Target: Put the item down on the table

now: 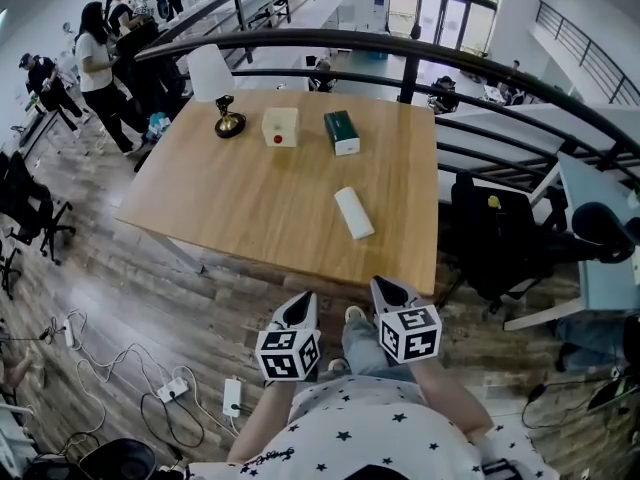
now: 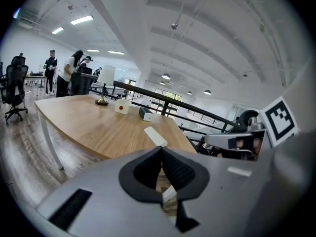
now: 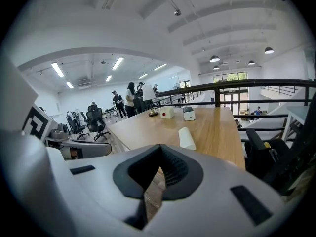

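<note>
A white roll-shaped item (image 1: 353, 213) lies flat on the wooden table (image 1: 230, 208), toward its near right part; it also shows in the left gripper view (image 2: 155, 136) and the right gripper view (image 3: 186, 138). Both grippers hang off the table, below its front edge and close to the person's body. My left gripper (image 1: 301, 304) (image 2: 161, 150) is shut, with nothing between its jaws. My right gripper (image 1: 386, 288) (image 3: 160, 147) is shut too and holds nothing. The two sit side by side, tips pointing at the table.
At the table's far side stand a white-shaded lamp (image 1: 213, 86), a cream box with a red dot (image 1: 280, 127) and a green box (image 1: 342, 132). A black railing (image 1: 420, 53) curves behind. Black chairs (image 1: 500, 238) stand right; cables and a power strip (image 1: 172, 389) lie left.
</note>
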`<state>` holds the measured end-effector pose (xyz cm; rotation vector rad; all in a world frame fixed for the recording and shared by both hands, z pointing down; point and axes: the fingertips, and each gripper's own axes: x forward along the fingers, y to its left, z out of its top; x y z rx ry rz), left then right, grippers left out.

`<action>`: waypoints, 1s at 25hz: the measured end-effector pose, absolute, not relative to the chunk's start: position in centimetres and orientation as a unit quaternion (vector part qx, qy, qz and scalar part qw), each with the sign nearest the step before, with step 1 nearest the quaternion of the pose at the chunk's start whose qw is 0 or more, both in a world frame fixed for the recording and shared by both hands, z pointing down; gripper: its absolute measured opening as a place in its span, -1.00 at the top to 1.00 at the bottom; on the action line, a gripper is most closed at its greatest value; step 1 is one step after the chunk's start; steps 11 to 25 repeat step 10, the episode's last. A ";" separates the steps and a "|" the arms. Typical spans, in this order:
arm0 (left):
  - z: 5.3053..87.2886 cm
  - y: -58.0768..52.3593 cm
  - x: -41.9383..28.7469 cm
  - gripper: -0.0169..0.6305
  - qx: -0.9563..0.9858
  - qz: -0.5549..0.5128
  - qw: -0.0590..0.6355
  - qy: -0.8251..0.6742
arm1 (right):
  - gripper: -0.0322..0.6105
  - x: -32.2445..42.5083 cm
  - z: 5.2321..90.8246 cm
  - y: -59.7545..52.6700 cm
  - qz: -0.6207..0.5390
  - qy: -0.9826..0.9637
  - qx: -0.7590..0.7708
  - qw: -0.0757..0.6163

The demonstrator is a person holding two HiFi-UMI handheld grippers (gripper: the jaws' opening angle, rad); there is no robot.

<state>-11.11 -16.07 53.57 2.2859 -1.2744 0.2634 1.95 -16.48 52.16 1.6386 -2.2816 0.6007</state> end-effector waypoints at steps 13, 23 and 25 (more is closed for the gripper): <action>53.8 -16.5 -11.2 0.91 0.839 0.101 0.258 -0.469 | 0.92 1.7 51.9 -16.9 0.204 -0.795 0.556 0.135; 53.8 -16.5 -11.2 0.91 0.839 0.101 0.258 -0.469 | 0.92 1.7 51.9 -16.9 0.204 -0.795 0.556 0.135; 53.8 -16.5 -11.2 0.91 0.839 0.101 0.258 -0.469 | 0.92 1.7 51.9 -16.9 0.204 -0.795 0.556 0.135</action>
